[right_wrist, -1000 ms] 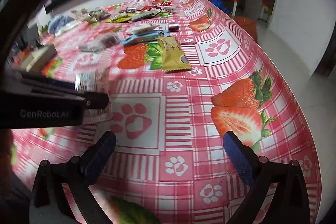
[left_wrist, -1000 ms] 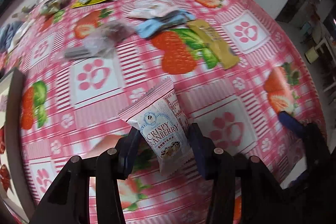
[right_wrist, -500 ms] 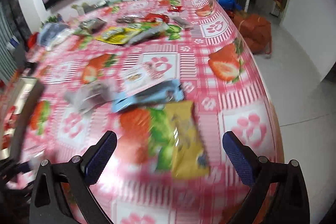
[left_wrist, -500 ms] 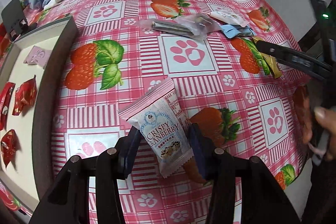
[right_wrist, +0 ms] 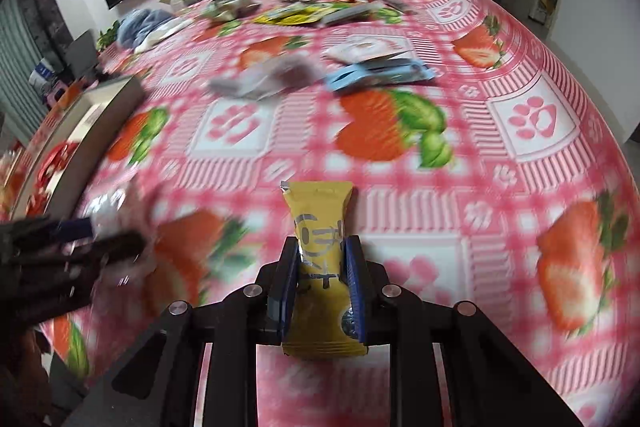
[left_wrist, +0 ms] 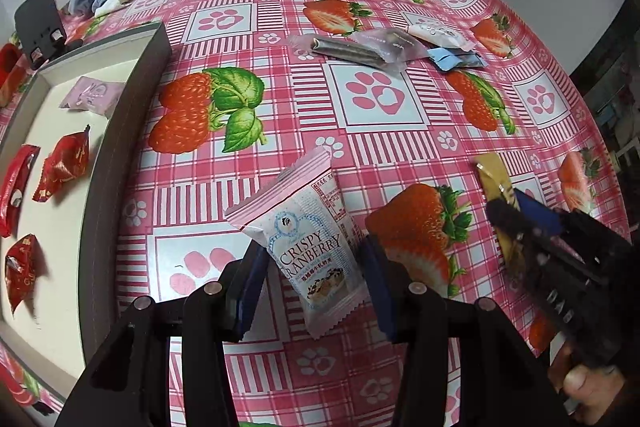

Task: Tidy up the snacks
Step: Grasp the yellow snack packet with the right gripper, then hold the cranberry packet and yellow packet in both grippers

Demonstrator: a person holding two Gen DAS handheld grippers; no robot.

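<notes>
Between the blue pads of the left gripper (left_wrist: 310, 281): a pink-and-white cranberry packet (left_wrist: 304, 239), clamped by its lower half, long axis running up and away along the fingers, top seal tilted toward the tray. Carried clear above the tablecloth (left_wrist: 280, 95), not resting on it. Between the pads of the right gripper (right_wrist: 322, 283): a yellow packet (right_wrist: 320, 247), gripped across its narrow width, long axis in line with the fingers, free end pointing away over the cloth; jaws just closed, now pinching it tight.

Off to the left of both: the grey-rimmed tray (left_wrist: 132, 99), its near wall running roughly parallel to the left gripper's reach. Inside, several red wrappers (left_wrist: 64, 163) and one pale pink packet (left_wrist: 90, 95) along the far side, with bare white floor between them. Left hand plainly nearer to that wall; right gripper well apart, out by the table's right edge. Likely next: cranberry packet over the rim first, then the yellow one across the open cloth. No obstacle on that path; loose snacks (left_wrist: 360, 47) lying only farther back. Worth minding: the tray wall's height on the way in.
</notes>
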